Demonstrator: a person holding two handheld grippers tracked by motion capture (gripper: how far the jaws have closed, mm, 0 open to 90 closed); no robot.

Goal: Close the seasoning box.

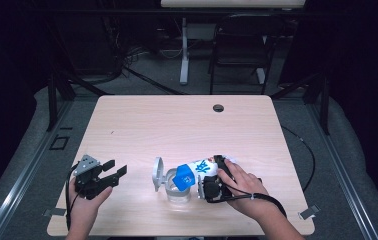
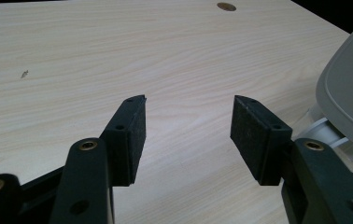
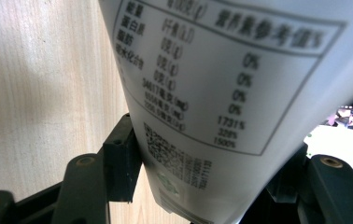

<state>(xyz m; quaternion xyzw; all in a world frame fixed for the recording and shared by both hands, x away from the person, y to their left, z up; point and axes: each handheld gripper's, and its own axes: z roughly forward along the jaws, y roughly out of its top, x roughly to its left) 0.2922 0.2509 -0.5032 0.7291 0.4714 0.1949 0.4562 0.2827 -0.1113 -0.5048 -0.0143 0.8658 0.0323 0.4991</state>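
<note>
Near the front edge of the pale wood-grain table (image 1: pixel 142 120), a soft white-and-blue pouch (image 1: pixel 197 170) is clamped by the right gripper (image 1: pixel 212 187), tilted over a clear container (image 1: pixel 177 192) with raised grey lid (image 1: pixel 157 172). Left gripper (image 1: pixel 112 175) is held agape, bare tabletop ahead.

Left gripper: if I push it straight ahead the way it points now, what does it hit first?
Probably nothing: ahead of the open left gripper lies bare table. The container's grey lid sits off to its right, likely just missed.
</note>
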